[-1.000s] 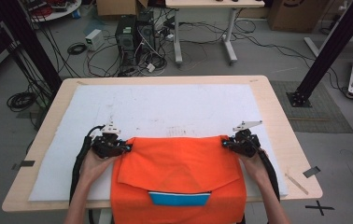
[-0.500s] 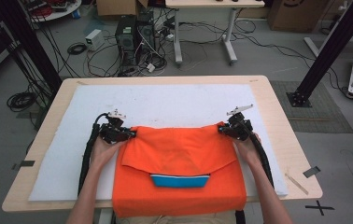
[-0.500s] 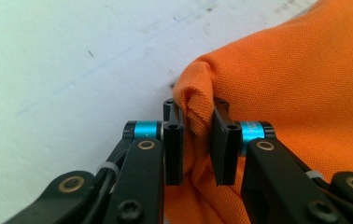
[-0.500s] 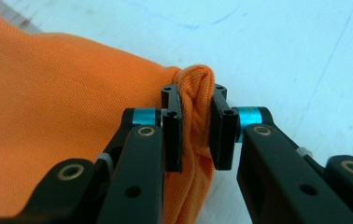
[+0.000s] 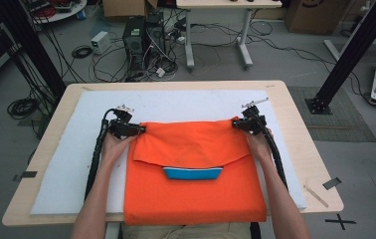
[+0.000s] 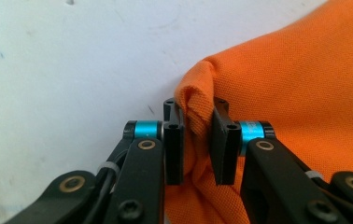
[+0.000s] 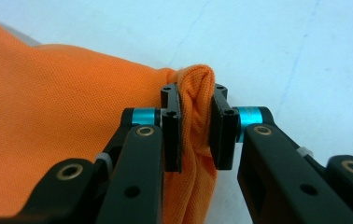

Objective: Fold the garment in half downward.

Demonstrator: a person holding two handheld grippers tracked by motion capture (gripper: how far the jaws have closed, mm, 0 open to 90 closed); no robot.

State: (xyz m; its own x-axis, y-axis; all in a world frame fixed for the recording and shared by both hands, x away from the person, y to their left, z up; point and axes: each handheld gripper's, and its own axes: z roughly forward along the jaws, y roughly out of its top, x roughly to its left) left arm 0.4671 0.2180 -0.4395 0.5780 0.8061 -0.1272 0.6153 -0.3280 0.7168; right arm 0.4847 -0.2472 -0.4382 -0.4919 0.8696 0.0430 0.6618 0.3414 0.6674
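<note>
Cloth (image 5: pixel 191 179) of bright orange is lying on the white mat (image 5: pixel 76 164) near the person's edge of the table (image 5: pixel 295 114), looking soft, light and floppy, so it is best taken by its corners. Left gripper (image 6: pixel 198 140) is pinching a bunched corner between nearly closed jaws, and the right gripper (image 7: pixel 197 128) is clamping the other corner the same way, holding the folded flap stretched over a blue strip (image 5: pixel 192 173)
</note>
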